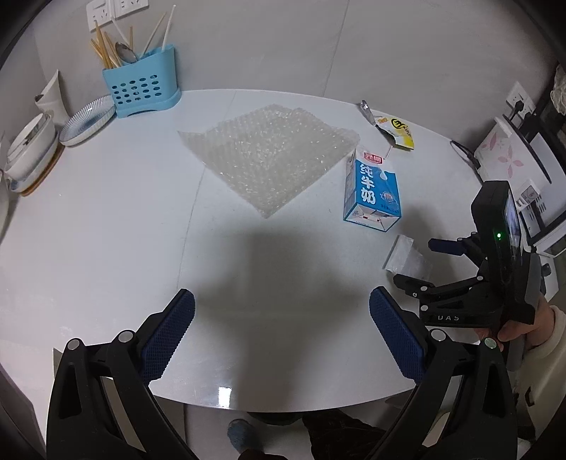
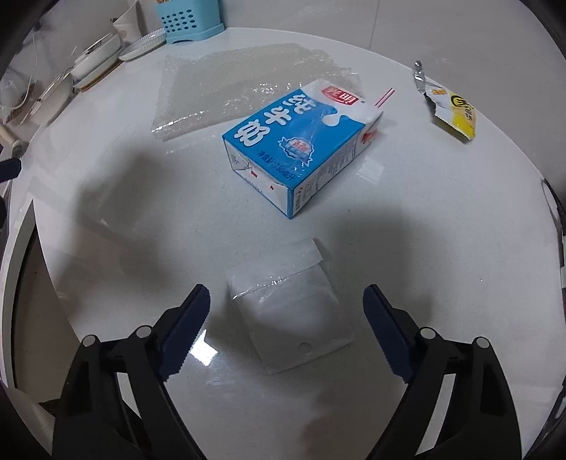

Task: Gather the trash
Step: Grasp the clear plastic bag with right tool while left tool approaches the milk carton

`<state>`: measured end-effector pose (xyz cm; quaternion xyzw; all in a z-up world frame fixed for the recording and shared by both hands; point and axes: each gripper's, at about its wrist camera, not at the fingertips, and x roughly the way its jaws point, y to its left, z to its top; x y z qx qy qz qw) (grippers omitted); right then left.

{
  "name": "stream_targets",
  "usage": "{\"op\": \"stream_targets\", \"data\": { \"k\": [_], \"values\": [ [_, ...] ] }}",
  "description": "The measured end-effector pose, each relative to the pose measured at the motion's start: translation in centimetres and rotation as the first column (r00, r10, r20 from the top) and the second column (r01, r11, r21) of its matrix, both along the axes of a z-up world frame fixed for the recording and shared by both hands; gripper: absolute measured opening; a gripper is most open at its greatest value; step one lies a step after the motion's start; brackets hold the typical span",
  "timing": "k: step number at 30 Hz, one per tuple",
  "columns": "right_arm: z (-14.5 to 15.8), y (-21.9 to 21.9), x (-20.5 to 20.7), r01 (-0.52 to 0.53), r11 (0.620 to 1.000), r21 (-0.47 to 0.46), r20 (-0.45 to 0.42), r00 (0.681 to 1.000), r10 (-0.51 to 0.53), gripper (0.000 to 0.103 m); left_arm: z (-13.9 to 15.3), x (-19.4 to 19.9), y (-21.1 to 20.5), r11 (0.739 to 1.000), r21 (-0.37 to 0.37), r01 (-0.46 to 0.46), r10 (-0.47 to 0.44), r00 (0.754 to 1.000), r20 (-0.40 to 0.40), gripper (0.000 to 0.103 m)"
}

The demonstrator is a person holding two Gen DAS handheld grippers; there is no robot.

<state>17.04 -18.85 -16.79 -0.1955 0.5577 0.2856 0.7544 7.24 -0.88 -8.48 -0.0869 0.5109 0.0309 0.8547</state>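
Right hand-held gripper (image 2: 286,308) wide apart, straddling clear plastic bag (image 2: 293,318).

Blue-and-white milk carton (image 2: 300,148), yellow wrapper (image 2: 454,113), light-blue perforated caddy (image 1: 143,88)

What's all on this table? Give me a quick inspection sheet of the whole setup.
Surface: white round table, glossy.
Job's things: milk carton lying flat; bubble wrap; yellow snack wrapper; small clear plastic bag.
Clutter: blue utensil holder, stacked dishes.
Grippers: left hand-held gripper open, empty; right hand-held gripper open, straddling the bag.
Cables: black cable at the table's edge.
Surroundings: wall sockets.
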Motion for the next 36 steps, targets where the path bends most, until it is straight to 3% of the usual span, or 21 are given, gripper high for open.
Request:
{"op": "stream_targets", "data": {
  "k": [16,27,36],
  "values": [
    [-0.3,0.0,0.3,-0.047,0.998,0.037,-0.046,0.998,0.049,0.053,0.0,2.7,-1.5,1.0,0.011,-0.027,0.027,0.999,-0.02,0.097],
    [0.5,-1.6,0.8,0.025,0.996,0.087,-0.048,0.999,-0.021,0.029,0.2,5.3,-3.3,1.0,0.021,-0.001,0.001,1.0,-0.017,0.097],
    [2.2,-4.3,1.4,0.089,0.985,0.147,-0.031,0.996,-0.085,0.025,-0.4,9.3,-5.8,0.999,0.015,0.042,-0.042,0.999,-0.028,0.097]
  ]
}}
